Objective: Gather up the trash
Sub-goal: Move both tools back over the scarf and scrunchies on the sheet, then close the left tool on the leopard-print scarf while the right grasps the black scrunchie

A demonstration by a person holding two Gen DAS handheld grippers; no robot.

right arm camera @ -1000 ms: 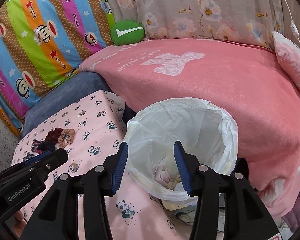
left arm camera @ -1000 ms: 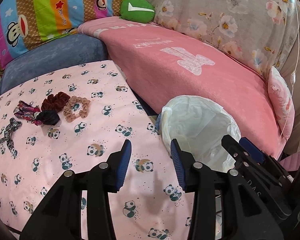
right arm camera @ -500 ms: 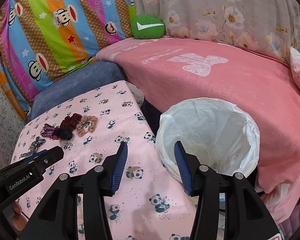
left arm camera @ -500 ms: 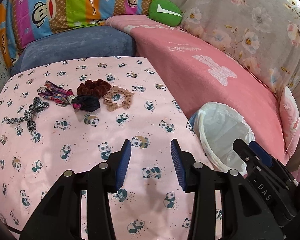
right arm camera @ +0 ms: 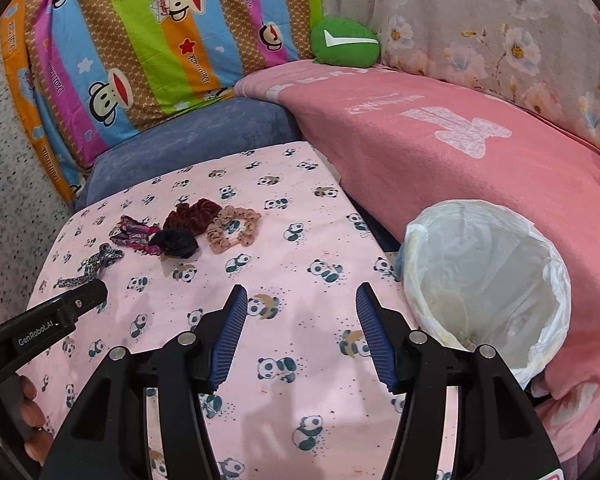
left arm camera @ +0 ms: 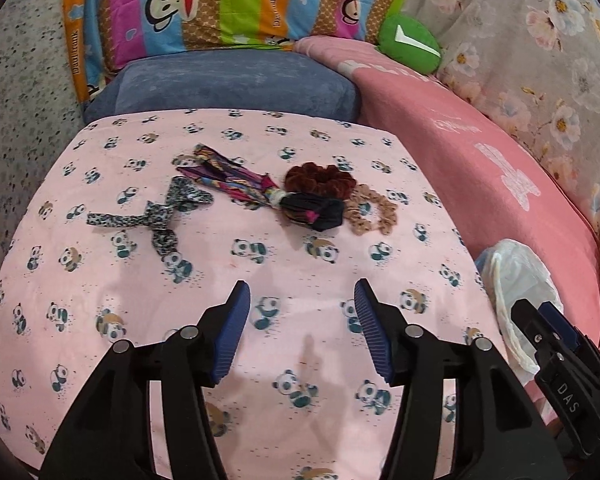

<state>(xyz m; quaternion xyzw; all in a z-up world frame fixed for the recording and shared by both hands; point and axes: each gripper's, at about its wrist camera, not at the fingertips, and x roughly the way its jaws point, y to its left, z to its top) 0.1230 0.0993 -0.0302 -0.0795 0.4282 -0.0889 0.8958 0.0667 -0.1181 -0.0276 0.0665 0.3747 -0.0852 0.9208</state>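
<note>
On the panda-print cloth (left arm camera: 148,312) a row of hair ties is laid out, well ahead of both grippers. At the far left, in the left wrist view, a leopard-print bow tie (left arm camera: 156,216) is seen – its long strap runs left to right, with a second tail slanting down toward the camera. Next comes a striped, multicoloured tie (left arm camera: 228,182), its long axis slanting from upper left down to lower right, where it meets a dark scrunchie (left arm camera: 316,212). Behind that a maroon scrunchie (left arm camera: 320,180) is seen, and just right of it, touching, a tan ring-shaped scrunchie (left arm camera: 370,216); the rings lie flat.

The left gripper (left arm camera: 302,320) is held over bare cloth, its jaws parting with nothing between them. The right gripper (right arm camera: 300,328) is likewise held over bare cloth – jaws also widening, nothing between them. In its view the left gripper's body is seen at the lower left, with fingers (right arm camera: 32,412) wrapped on its handle.

At the right, beside the cloth's edge and against a pink blanket (right arm camera: 480,160), a bin (right arm camera: 548,280) lined with a white bag is seen; the contents cannot be made out
</note>
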